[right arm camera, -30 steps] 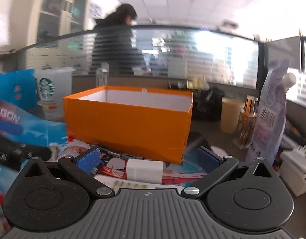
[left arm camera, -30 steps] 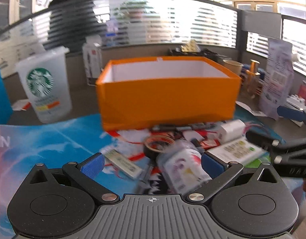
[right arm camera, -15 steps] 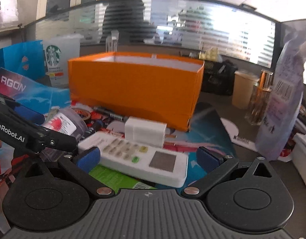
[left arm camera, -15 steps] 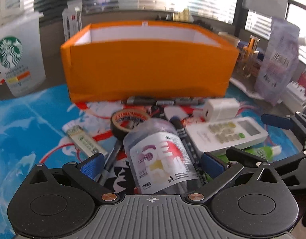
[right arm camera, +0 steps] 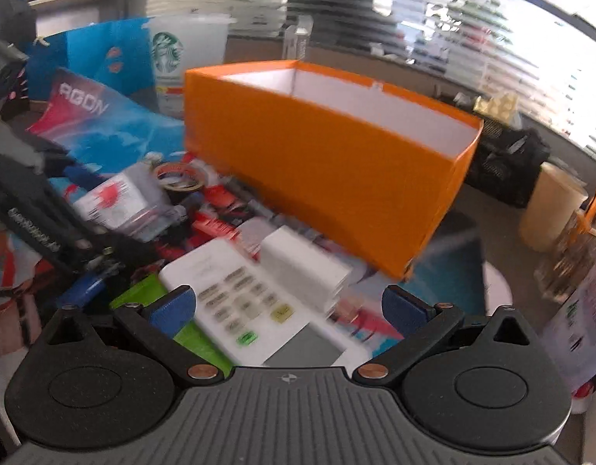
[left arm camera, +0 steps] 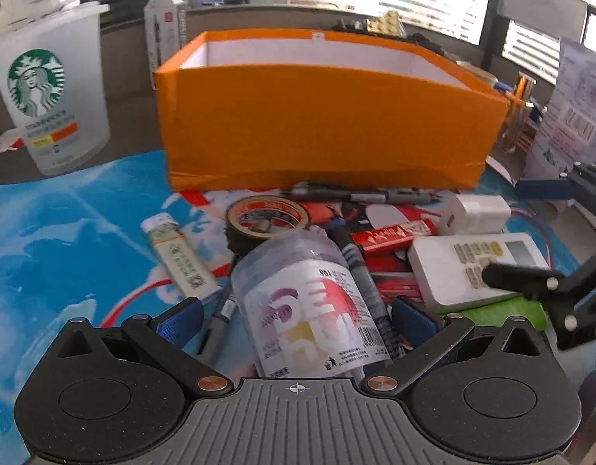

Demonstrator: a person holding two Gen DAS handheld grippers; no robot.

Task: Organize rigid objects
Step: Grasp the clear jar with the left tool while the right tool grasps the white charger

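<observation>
Clutter for sorting lies on the printed mat (left arm camera: 65,240) in front of the orange box (left arm camera: 321,124), which stands empty-looking and open-topped. From the left in the left wrist view: a Starbucks cup (left arm camera: 53,104) well apart from the pile, a small white tube (left arm camera: 177,259), a tape roll (left arm camera: 266,217), a clear labelled jar (left arm camera: 309,310) on its side, a marker (left arm camera: 360,271) just beside it, then a white charger (left arm camera: 476,213) and a white remote (left arm camera: 476,267).

Over the last second both grippers have dropped from box height down onto the pile. The left gripper (left arm camera: 298,319) now straddles the jar with its blue pads apart, not yet clamped; the right gripper (right arm camera: 290,306), likewise spread, brackets the remote. Two picks look imminent.

The right wrist view is motion-blurred, so the remote's buttons and the items under it are hard to read. The box floor is hidden behind its near wall.
</observation>
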